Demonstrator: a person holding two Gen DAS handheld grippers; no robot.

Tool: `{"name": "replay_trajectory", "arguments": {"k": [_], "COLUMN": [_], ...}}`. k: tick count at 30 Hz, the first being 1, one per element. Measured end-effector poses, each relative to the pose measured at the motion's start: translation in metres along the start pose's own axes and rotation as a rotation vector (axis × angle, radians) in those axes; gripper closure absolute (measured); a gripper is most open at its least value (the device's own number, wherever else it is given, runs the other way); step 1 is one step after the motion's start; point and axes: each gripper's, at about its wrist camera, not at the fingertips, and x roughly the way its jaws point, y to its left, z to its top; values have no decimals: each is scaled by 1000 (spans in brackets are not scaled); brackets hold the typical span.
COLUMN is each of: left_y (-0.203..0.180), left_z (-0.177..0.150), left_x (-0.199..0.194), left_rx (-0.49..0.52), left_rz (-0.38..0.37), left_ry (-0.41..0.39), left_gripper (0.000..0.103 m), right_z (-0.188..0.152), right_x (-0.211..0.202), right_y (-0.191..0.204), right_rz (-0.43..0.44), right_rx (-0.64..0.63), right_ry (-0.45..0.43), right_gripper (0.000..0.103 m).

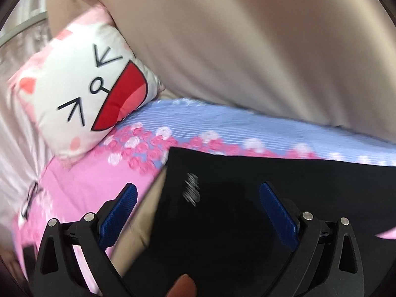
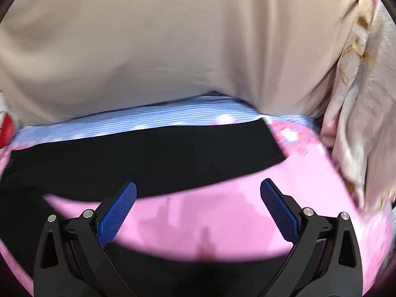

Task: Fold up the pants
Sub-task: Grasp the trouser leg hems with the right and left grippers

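Nearest in the left wrist view, the left gripper [image 1: 198,210] is seen with its blue pads [image 1: 118,216] spread wide and nothing held between them. Directly beneath and ahead of the gap, the black pants [image 1: 247,198] are laid flat on the bedsheet [image 1: 81,180]; a small white mark [image 1: 191,189] on the cloth is seen between the fingers. One corner of the pants [image 1: 173,149] is found ahead and slightly to the left of the fingers, and the straight left edge is run back from it towards the camera, so the left gripper is judged to be over the cloth itself.

In the right wrist view, the right gripper [image 2: 198,210] is likewise held wide and empty, but only pink sheet is seen between its pads. The pants [image 2: 148,160] are laid as a long dark band just beyond the fingertips, the long axis running left to right across the view, with the end of the band [image 2: 272,143] ahead and to the right. A second dark strip is seen below the gripper; whether it belongs to the pants cannot be told.

The left gripper is judged the nearer to the cloth; a forward reach is needed by the right.

Farther off, a cat-face pillow [image 1: 81,94] and a beige quilt [image 1: 247,49] are seen beyond the pants
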Motion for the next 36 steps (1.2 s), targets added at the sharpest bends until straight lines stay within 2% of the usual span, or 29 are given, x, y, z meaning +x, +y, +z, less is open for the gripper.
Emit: {"name": "replay_trajectory", "arguments": {"k": [2, 5, 10, 15, 18, 20, 23, 27, 29, 30, 31, 32, 33, 34, 35, 36], "left_y": [6, 15, 25, 21, 23, 29, 25, 25, 24, 25, 23, 22, 23, 25, 26, 28], "left_z": [11, 20, 25, 18, 17, 18, 21, 25, 28, 31, 33, 34, 36, 37, 38, 38], "left_x": [27, 59, 107, 132, 143, 148, 152, 158, 161, 163, 163, 162, 161, 160, 158, 155], "left_rx": [16, 30, -21, -18, -48, -86, -66, -63, -75, -79, -72, -65, -63, -68, -78, -86], "left_rz": [64, 91, -7, -50, -122, -165, -169, -181, -184, -181, -170, -168, -148, -172, -192, -202], "left_ry": [13, 45, 153, 187, 205, 216, 214, 215, 219, 217, 210, 208, 210, 226, 231, 230], "left_gripper": [5, 5, 5, 5, 5, 5, 5, 5, 8, 19, 34, 45, 69, 73, 75, 83], "right_z": [20, 45, 72, 77, 72, 68, 66, 65, 65, 65, 65, 66, 66, 66, 67, 68], "right_x": [28, 68, 120, 160, 179, 185, 183, 183, 180, 177, 174, 169, 166, 161, 155, 147], "right_y": [-24, -50, -74, -84, -82, -75, -64, -58, -59, -63, -67, -73, -75, -75, -76, -73], "right_rz": [-20, 1, 21, 35, 66, 71, 174, 158, 152, 144, 147, 156, 166, 176, 176, 173], "right_rx": [3, 14, 0, -22, -44, -84, -107, -119, -112, -103, -89, -63, -52, -44, -45, -47], "right_ry": [29, 95, 160, 234, 278, 273, 237, 211, 196, 186, 180, 175, 174, 170, 167, 157], "right_gripper": [5, 5, 5, 5, 5, 5, 5, 5, 9, 20, 34, 41, 54, 63, 66, 75]}}
